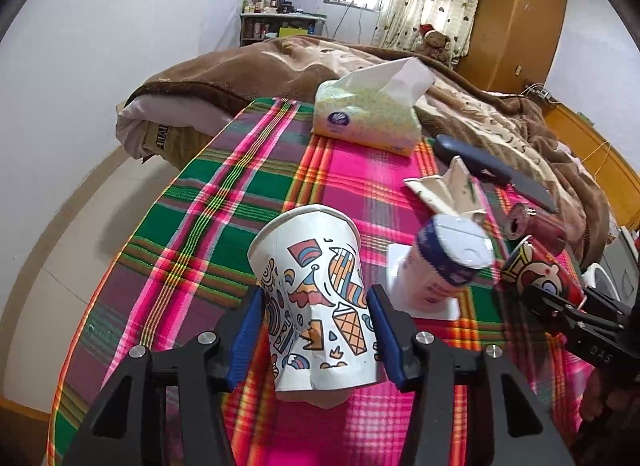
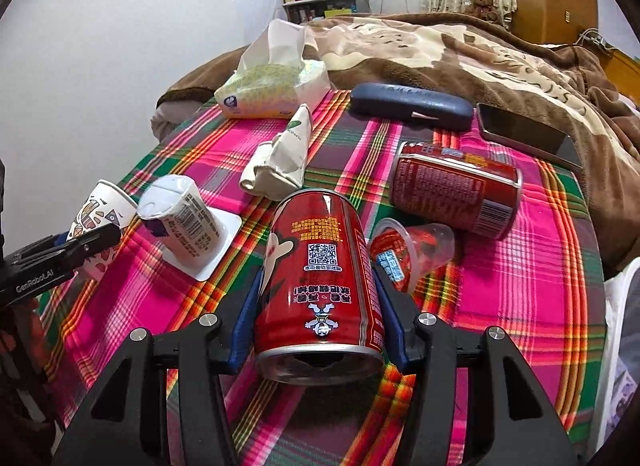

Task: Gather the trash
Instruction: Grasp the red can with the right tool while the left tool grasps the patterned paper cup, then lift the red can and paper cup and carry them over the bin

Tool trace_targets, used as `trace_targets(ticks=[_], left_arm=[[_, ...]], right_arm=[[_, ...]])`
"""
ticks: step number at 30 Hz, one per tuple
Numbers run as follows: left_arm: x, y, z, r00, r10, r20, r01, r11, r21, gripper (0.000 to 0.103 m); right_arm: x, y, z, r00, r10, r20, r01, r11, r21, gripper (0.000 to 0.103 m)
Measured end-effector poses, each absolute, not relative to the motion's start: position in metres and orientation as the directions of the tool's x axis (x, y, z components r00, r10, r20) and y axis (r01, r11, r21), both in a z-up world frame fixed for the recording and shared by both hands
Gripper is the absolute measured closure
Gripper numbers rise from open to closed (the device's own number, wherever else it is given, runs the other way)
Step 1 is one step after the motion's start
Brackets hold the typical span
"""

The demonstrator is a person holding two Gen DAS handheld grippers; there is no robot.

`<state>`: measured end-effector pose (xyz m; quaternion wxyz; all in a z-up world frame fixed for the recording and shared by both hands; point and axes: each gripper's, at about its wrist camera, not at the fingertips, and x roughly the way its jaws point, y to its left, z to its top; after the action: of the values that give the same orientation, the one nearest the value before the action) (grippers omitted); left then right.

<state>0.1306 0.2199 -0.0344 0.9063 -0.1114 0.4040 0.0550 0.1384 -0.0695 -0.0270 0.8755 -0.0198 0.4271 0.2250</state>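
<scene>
My left gripper is shut on a patterned paper cup, squeezed and dented, held over the plaid cloth. My right gripper is shut on a red drink can, its open end towards the camera. On the cloth lie an upturned yoghurt cup, a crumpled paper carton, a second red can on its side and a clear jelly cup. In the left wrist view the right gripper holds the red can at the right edge.
A tissue pack, a dark glasses case and a phone lie at the cloth's far side. A brown blanket covers the bed behind. A white wall is to the left.
</scene>
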Motion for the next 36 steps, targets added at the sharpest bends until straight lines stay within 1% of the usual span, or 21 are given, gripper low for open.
trace_targets(ticks=[19, 28, 36], left_arm=[[0.093, 0.158, 0.005, 0.730, -0.068, -0.680, -0.088, 0.977, -0.192, 0.050], [0.090, 0.112, 0.022, 0.747, -0.123, -0.653, -0.010, 0.981, -0.196, 0.050], [0.100, 0.059, 0.032, 0.745, -0.196, -0.638, 0.092, 0.977, -0.193, 0.050]], right_arm=[[0.103, -0.127, -0.001, 0.624, 0.399, -0.672, -0.349, 0.911, 0.218, 0.049], [0.091, -0.167, 0.010, 0.669, 0.360, -0.651, -0.294, 0.932, 0.213, 0.049], [0.086, -0.210, 0.017, 0.710, 0.311, -0.632, -0.220, 0.950, 0.220, 0.049]])
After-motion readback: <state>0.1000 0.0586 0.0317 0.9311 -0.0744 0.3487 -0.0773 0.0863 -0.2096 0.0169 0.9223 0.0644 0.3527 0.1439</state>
